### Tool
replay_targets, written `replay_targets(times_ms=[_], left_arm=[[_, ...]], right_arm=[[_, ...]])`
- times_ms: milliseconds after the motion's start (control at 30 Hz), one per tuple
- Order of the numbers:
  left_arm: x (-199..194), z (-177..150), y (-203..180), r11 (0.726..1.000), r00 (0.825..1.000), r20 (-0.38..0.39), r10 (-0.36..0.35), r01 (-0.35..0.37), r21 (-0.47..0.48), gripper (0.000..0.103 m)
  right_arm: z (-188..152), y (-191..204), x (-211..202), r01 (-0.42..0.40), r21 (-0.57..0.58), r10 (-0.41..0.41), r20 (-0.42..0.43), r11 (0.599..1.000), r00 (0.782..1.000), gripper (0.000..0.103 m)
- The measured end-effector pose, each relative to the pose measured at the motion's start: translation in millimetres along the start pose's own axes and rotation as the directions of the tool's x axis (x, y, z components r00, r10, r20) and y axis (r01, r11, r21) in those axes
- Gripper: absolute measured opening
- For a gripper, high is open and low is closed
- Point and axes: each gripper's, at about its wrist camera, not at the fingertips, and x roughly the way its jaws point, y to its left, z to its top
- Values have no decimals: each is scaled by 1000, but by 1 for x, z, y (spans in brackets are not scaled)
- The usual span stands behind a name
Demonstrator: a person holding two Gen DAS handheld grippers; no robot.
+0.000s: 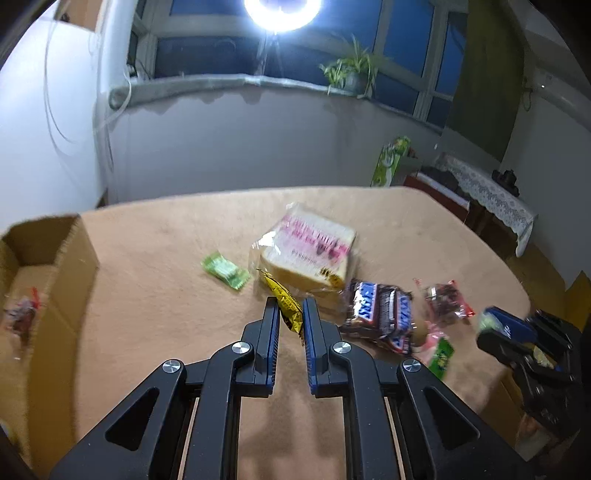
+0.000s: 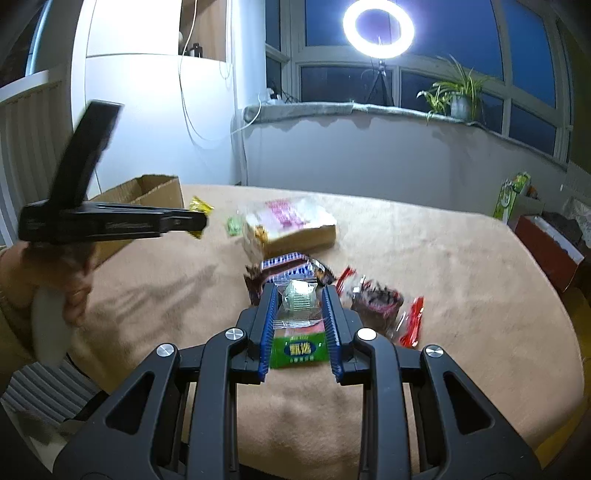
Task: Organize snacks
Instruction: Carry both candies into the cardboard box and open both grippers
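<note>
My left gripper point(image 1: 291, 308) is shut on a yellow snack packet point(image 1: 284, 302) and holds it above the table; it also shows in the right wrist view point(image 2: 199, 218), near the cardboard box point(image 2: 147, 192). My right gripper point(image 2: 300, 293) is shut on a clear green-printed snack packet point(image 2: 297, 299), just above a green packet point(image 2: 299, 350). The bread pack point(image 1: 310, 254), Snickers bag point(image 1: 380, 314), small green packet point(image 1: 225, 271) and red-trimmed packet point(image 1: 447, 301) lie on the table. The box point(image 1: 70, 258) holds one red snack point(image 1: 22, 314).
The table is covered with a tan cloth point(image 1: 166, 258). A second red packet point(image 2: 412, 321) lies right of my right gripper. A ring light point(image 2: 378, 27) and potted plant point(image 2: 460, 96) stand at the window behind. A side table with lace cloth point(image 1: 487, 192) stands at the right.
</note>
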Motion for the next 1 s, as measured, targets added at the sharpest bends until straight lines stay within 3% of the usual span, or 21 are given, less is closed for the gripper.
replay_targets(times_ms=[467, 1000], left_arm=[[-84, 2, 4, 999, 988, 153, 38, -40, 13, 11], [-134, -30, 76, 980, 961, 198, 190, -173, -103, 11]], right_arm=[[40, 33, -17, 5, -83, 1, 72, 997, 997, 26], [70, 134, 21, -141, -222, 157, 53, 965, 986, 26]])
